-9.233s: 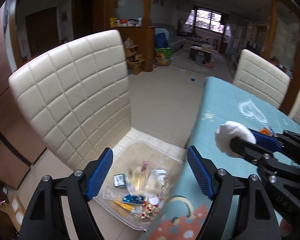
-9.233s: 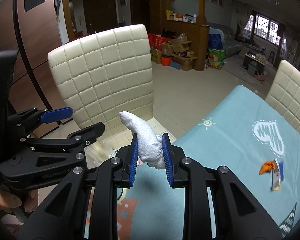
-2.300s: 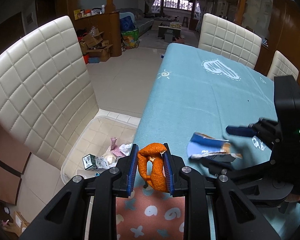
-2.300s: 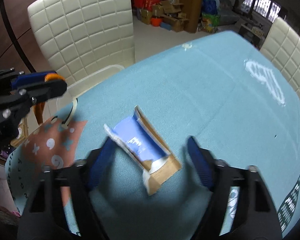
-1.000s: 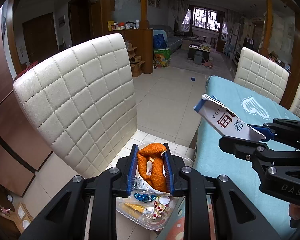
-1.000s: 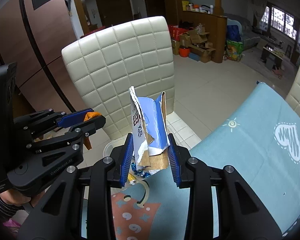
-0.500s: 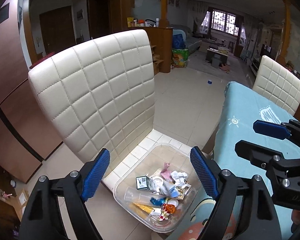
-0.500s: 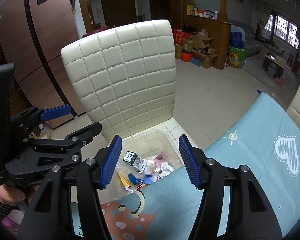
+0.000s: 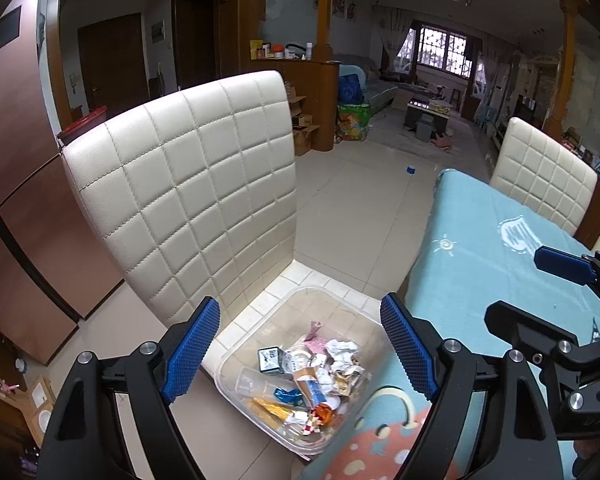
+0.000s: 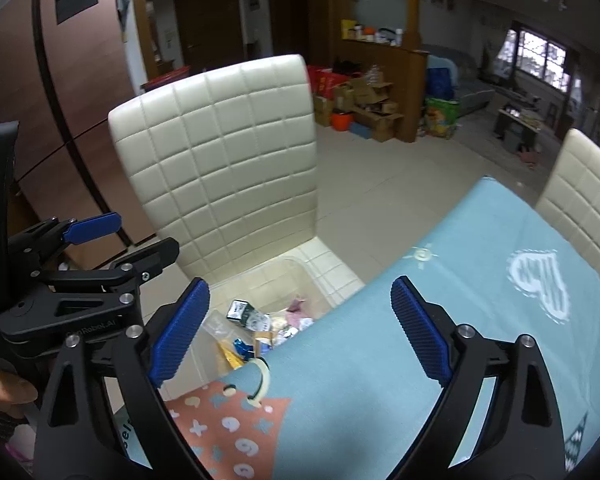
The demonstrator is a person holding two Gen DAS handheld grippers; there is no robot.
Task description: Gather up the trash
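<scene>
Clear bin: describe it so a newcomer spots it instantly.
Find the cream quilted chair beside the blue table. On its seat, up against the table edge, sits the clear bin, a see-through plastic tub. It is the only container here, with crumpled wrappers and cartons piled in it.

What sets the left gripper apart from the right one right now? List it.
The left gripper hangs over the clear trash bin on the chair seat; the right gripper straddles the edge of the blue tablecloth. Between the left's jaws lies the trash pile; between the right's, mostly cloth and only part of the bin. Both stand open and empty, with blue pads.
</scene>
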